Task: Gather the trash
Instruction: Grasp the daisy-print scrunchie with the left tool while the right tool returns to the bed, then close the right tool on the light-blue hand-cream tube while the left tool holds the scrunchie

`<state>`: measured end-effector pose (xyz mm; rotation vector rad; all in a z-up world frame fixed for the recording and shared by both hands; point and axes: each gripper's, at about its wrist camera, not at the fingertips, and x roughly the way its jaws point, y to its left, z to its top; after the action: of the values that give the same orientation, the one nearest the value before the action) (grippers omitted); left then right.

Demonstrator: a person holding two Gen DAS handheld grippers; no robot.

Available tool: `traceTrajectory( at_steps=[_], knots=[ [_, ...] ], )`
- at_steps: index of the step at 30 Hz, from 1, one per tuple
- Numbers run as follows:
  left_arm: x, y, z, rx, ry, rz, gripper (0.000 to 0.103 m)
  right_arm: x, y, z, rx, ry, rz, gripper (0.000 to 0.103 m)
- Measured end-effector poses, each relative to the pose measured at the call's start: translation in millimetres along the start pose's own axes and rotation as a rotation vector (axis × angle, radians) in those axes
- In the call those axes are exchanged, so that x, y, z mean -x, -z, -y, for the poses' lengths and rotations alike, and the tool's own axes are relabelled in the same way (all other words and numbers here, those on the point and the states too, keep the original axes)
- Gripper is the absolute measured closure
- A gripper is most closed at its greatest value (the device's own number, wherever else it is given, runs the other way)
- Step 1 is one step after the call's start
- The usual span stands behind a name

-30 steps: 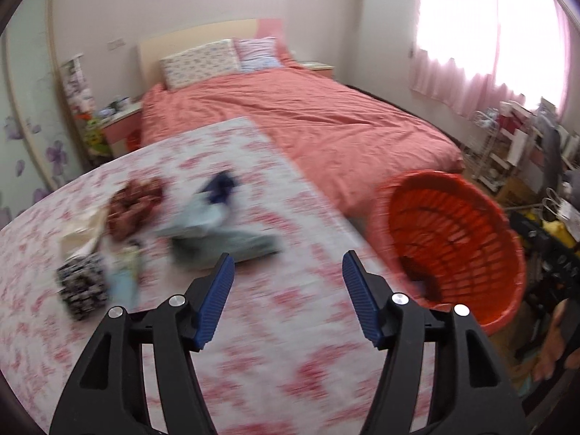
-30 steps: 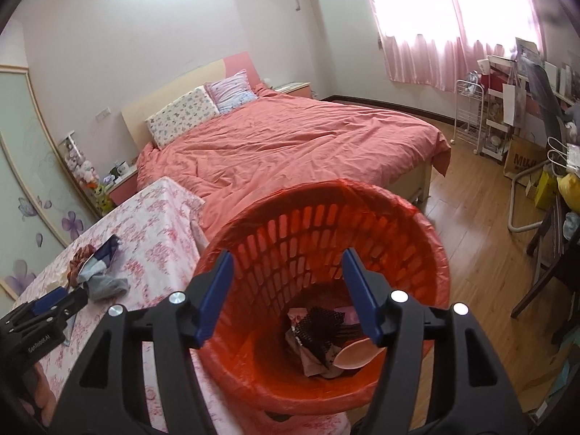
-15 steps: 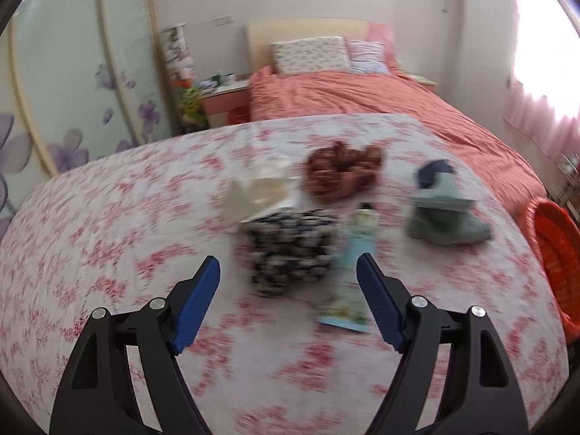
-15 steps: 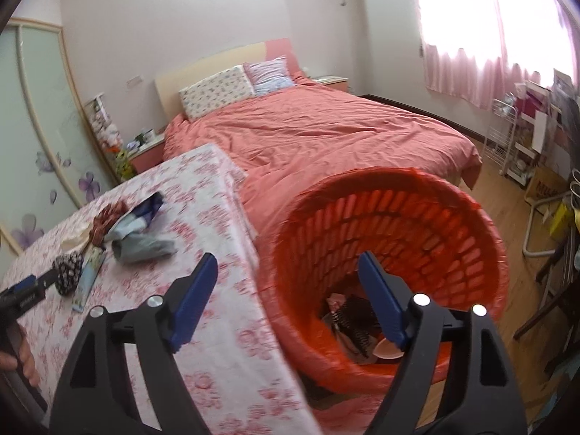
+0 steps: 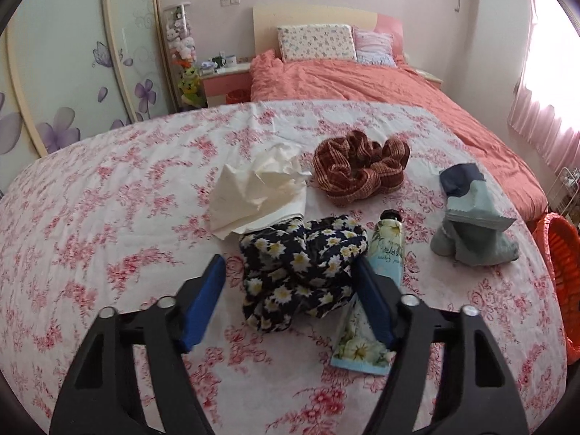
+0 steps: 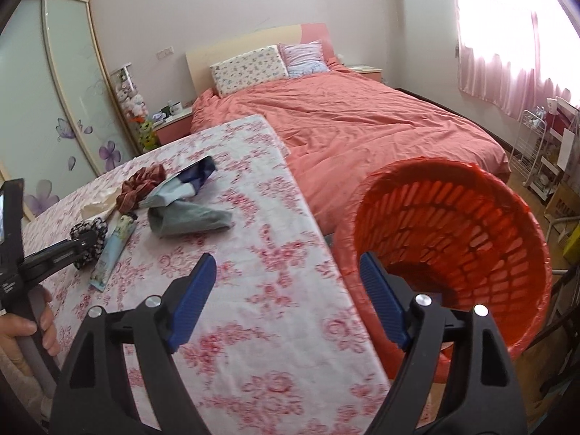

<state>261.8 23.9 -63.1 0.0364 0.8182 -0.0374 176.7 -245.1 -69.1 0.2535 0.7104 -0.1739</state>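
On the flowered bench (image 5: 108,217) in my left wrist view, my left tongs (image 5: 290,282) are spread wide, 1 blue pad on each side of the navy daisy-print cloth (image 5: 301,253), not pinching it. Just beside its right edge lies a hand-cream tube (image 5: 377,275). Behind sit crumpled white paper (image 5: 261,192), a reddish plaid scrunchie (image 5: 362,166) and a grey-blue cloth bundle (image 5: 471,232).

In my right wrist view, my right tongs (image 6: 288,297) are spread and hold nothing, above the bench edge beside the orange basket (image 6: 453,217). The trash pile lies well apart on the left, by the left tongs.
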Motion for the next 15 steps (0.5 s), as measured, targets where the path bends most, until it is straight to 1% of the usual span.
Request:
traceTrajectory(
  at_steps=[2, 3, 4, 5, 7, 10, 12, 15],
  knots=[
    [-5.6, 0.5, -0.7, 0.011, 0.006, -0.017, 0.052, -2.4, 1.5, -7.7, 0.011, -0.009, -0.008, 0.023],
    [-8.0, 1.0, -2.0, 0.019, 0.009, -0.025, 0.056, -3.6, 2.3, -12.7, 0.019, -0.014, -0.012, 0.024],
    [-8.6, 2.4, -3.6, 0.027, 0.010, -0.028, 0.065, -4.6, 2.9, -17.2, 0.026, -0.019, -0.015, 0.024],
    [-8.1, 3.7, -5.6, 0.033, 0.013, -0.029, 0.068, -5.2, 3.6, -20.9, 0.032, -0.023, -0.017, 0.023],
    [-3.6, 7.0, -12.2, 0.040, 0.014, -0.020, 0.071, -6.9, 4.8, -30.6, 0.047, -0.035, -0.021, 0.023],
    [5.7, 12.9, -25.9, 0.045, 0.006, -0.013, 0.071, -11.7, 5.7, -49.7, 0.073, -0.060, -0.032, 0.023],
    [12.4, 18.0, -40.4, 0.054, -0.008, -0.011, 0.071, -15.6, 6.7, -62.1, 0.087, -0.078, -0.039, 0.023],
    [20.9, 27.9, -73.8, 0.078, -0.049, -0.011, 0.071, -23.5, 8.8, -88.4, 0.120, -0.113, -0.056, 0.023]
  ],
)
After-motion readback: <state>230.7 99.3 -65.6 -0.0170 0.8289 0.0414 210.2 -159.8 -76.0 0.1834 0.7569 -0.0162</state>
